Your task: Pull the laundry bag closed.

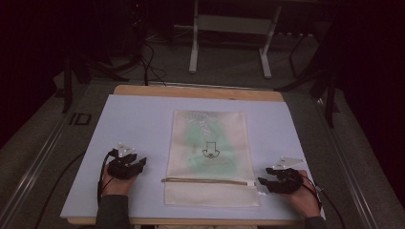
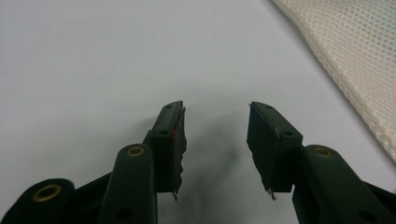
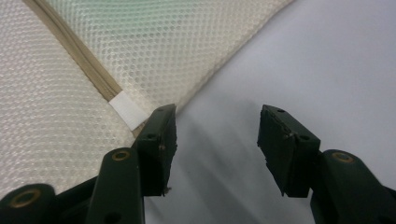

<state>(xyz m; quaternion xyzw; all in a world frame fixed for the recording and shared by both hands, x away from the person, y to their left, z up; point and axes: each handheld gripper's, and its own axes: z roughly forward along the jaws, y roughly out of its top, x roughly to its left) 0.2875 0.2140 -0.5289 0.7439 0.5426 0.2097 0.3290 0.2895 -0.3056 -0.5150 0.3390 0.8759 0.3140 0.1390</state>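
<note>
Two tongs open, L (image 1: pixel 141 165), R (image 1: pixel 262 183), one mesh bag (image 1: pixel 210 143)

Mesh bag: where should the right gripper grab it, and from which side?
Probably at the white tab ending the zipper, on the mesh bag's right edge. The bag lies flat on the table, leaving little else to pinch. The right gripper is open right beside that end, so come in low from the right. The left gripper is open too, clear of the bag.
</note>
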